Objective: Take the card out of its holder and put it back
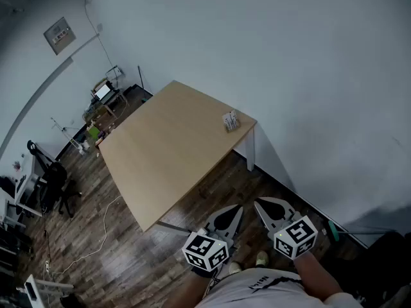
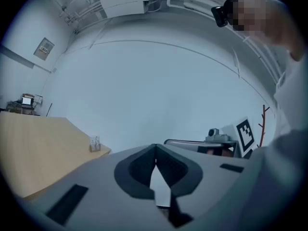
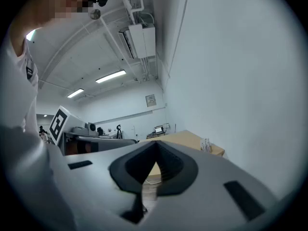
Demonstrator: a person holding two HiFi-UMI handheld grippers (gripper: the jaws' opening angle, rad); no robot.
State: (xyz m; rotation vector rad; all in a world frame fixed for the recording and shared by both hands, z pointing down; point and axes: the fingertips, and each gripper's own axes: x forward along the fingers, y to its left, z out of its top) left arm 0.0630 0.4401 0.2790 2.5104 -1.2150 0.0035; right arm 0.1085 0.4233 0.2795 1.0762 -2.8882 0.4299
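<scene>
On the table point(image 1: 160, 153), clearest overhead, sits the holder point(image 1: 230, 121).

The table point(image 1: 168, 147) has a pale wood top, smooth and matt. At the table's far corner, the card holder point(image 1: 231, 120) looks like clear plastic. Beneath the table, the floor point(image 1: 125, 256) is dark wood planks with a faint sheen. My left gripper point(image 2: 155, 149) and right gripper point(image 3: 155, 143) are matt grey plastic.

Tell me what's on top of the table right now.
Only the card holder, standing near the corner of the table by the wall. It is too small to tell what it holds. Nothing covers the tabletop from the head view.
</scene>
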